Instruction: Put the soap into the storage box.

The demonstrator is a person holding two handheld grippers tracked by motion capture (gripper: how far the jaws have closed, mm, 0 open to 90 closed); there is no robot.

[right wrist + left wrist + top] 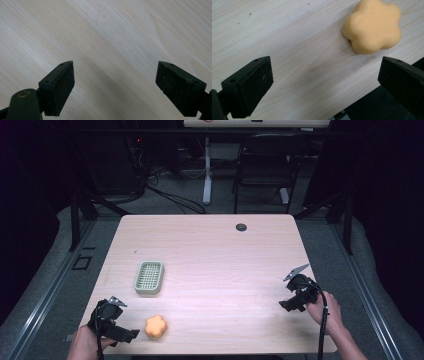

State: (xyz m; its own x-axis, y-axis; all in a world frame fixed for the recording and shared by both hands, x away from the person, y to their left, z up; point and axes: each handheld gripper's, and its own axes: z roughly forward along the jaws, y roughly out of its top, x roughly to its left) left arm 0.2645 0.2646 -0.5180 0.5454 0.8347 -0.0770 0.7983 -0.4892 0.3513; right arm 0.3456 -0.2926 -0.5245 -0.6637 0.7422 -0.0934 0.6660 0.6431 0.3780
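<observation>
the soap (155, 326) is set on the counter (215, 250) near its front edge, toward the left. the soap dish (149, 277) is placed behind it, slightly to the left and apart from it. the left gripper (122, 334) is held just left of the soap, at the front left corner. the right gripper (290, 304) is held well apart, over the front right of the counter.

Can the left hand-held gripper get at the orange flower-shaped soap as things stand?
Probably yes: the left hand-held gripper is open, the soap lies just ahead, and bare table lies between them.
</observation>
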